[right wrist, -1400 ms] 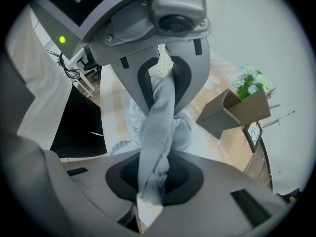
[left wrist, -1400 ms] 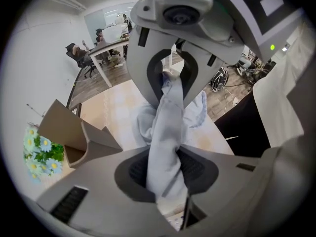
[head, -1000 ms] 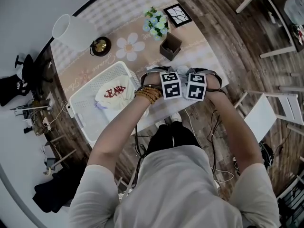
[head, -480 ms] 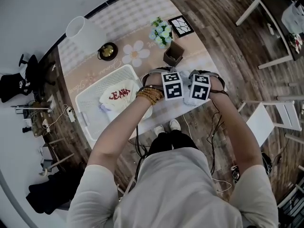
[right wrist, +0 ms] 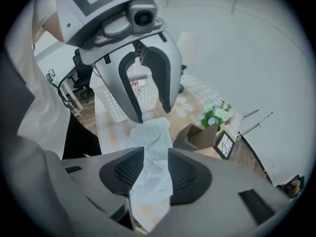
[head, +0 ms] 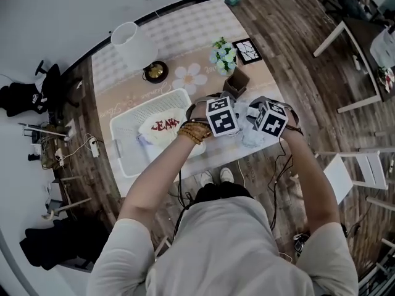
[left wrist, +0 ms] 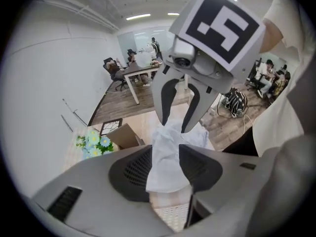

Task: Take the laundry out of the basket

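A pale blue-white cloth (head: 252, 137) hangs between my two grippers above the table's near edge. My left gripper (head: 221, 117) is shut on one end of it (left wrist: 168, 157); its jaws have just been closing a little on the fabric. My right gripper (head: 270, 119) pinches the other end (right wrist: 150, 167); its jaws have eased open slightly, with the cloth still between the pads. Each gripper view shows the other gripper close ahead on the same cloth. The white basket (head: 123, 128) stands to the left, with a white shirt with red lettering (head: 162, 128) inside.
On the table behind the grippers stand a brown box (head: 237, 82), a flower bunch (head: 223, 53), a framed picture (head: 247, 50), a dark round dish (head: 155, 71) and a white lamp (head: 133, 42). White furniture (head: 352, 165) stands on the floor to the right.
Both grippers have risen together with the cloth in them and stand slightly further apart. The basket and the shirt in it have not moved.
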Demonstrator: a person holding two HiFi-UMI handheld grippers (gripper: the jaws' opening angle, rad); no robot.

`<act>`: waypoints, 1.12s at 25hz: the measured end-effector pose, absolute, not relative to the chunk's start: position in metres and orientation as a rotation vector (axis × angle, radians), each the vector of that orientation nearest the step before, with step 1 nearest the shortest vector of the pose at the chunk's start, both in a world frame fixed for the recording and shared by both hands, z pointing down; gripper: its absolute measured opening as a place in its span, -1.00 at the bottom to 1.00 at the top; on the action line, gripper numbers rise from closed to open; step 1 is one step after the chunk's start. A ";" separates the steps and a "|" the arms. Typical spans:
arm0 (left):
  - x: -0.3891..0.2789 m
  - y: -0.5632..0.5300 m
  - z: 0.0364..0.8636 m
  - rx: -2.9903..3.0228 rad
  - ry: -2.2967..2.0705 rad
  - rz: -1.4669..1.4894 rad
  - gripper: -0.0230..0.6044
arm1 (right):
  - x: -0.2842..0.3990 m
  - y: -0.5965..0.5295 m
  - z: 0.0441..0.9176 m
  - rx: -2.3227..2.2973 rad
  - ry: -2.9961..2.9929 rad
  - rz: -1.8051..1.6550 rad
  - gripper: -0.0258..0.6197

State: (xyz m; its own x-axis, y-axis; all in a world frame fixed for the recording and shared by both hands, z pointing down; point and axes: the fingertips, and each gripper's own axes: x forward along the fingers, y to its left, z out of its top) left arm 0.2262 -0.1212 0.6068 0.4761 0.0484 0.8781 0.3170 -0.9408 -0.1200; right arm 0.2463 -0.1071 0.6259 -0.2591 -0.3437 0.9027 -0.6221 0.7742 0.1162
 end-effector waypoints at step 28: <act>0.028 -0.124 0.363 -3.104 0.725 -0.127 -0.91 | 0.061 -0.122 0.372 1.289 -2.693 0.210 -0.82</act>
